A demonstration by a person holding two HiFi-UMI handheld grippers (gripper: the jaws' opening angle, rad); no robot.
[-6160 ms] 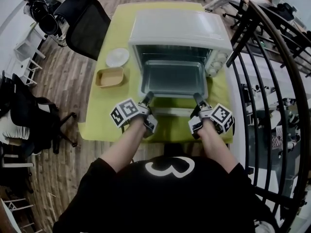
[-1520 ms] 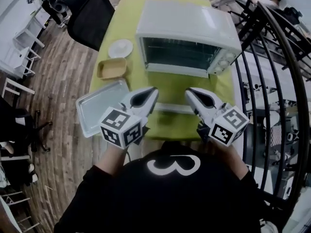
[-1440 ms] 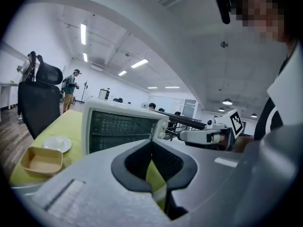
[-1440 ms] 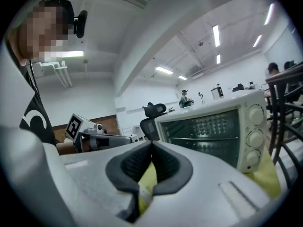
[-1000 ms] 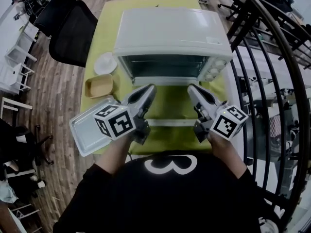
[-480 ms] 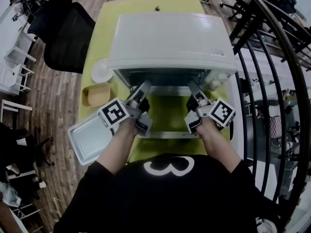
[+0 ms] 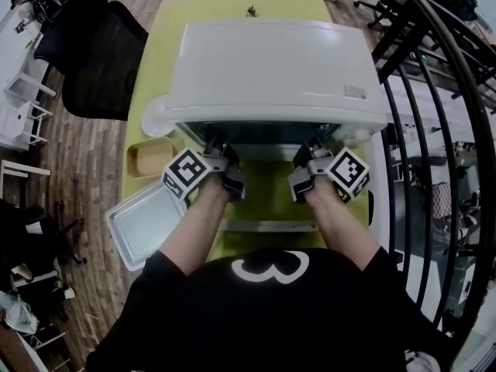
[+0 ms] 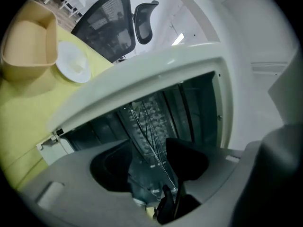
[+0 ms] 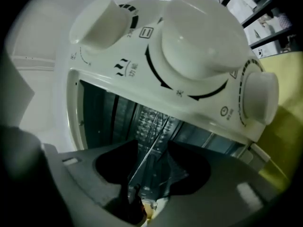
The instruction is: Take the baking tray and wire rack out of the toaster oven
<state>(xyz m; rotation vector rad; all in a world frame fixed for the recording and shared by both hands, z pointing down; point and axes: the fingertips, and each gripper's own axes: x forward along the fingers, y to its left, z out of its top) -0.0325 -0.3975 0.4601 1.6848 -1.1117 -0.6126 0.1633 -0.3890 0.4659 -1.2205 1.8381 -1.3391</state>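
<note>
Two grippers at one oven (image 7: pixel 271 68) mouth: left gripper (image 8: pixel 149 168) and right gripper (image 9: pixel 152 168), jaws apart on both, just now opening, clamped on nothing. One rack (image 8: pixel 147 122) inside the oven, its front wires between each pair of jaws. One tray (image 7: pixel 143 223) already out, at the table (image 7: pixel 155 60) corner, left of both arms. Near it one dish (image 7: pixel 149 155) and one plate (image 7: pixel 153 117).

Silvery baking tray (image 7: pixel 143 223) is already out, lying flat and skewed on the table's (image 7: pixel 155 68) near-left corner, left of the white toaster oven (image 7: pixel 271 68). Its door (image 7: pixel 267 225) is dropped open. The thin wire rack (image 8: pixel 147 122) is still inside the dark cavity.
</note>
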